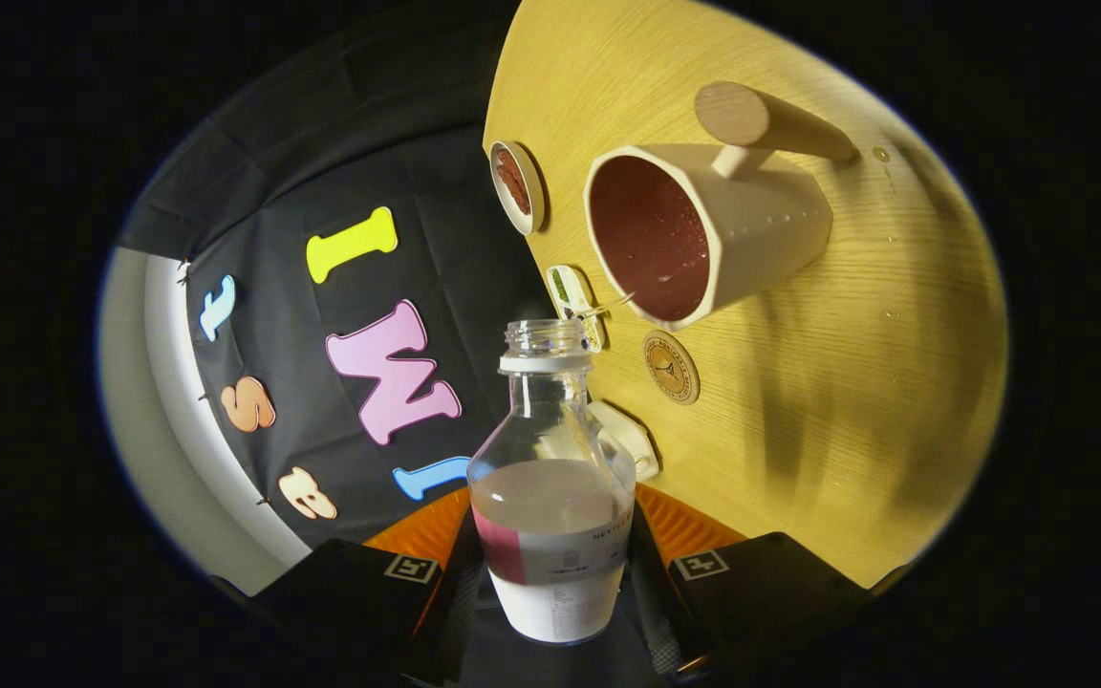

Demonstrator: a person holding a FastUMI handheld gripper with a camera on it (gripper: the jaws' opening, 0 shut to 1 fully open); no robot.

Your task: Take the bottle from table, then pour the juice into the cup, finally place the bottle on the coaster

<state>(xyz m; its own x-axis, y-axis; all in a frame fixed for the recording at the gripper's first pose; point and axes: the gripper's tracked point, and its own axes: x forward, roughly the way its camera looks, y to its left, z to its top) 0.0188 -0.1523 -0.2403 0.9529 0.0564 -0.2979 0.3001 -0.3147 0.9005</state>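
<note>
Between the two fingers (555,583) stands the bottle (553,497), gripped low on its labelled body with both fingers pressed against its sides, so they are closed only as far as the bottle's width allows. Its cap is off and pinkish juice sits roughly halfway up the glass. The whole view is rolled, with the tabletop (799,401) sloping away beside the bottle, which suggests the bottle is tipped toward a pour.

Beyond the bottle's mouth lies the cup (703,229), a cream mug with a round wooden handle; its inside already looks reddish and wet. A thin thread of liquid seems to run near the cup's lower lip, though it is too fine to be sure. Near the cup on the tabletop sit a round coaster (672,367), a small dish (516,186) with something brown in it, and a small white object (574,301) just past the bottle's neck.

The main risk, judging from this, is spillage: the open mouth stands apart from the cup's rim, so a sharper tilt could send juice onto the wood. Smooth glass held low might also slip or swing between the fingers. Droplets already on the tabletop hint at splashing.
</note>
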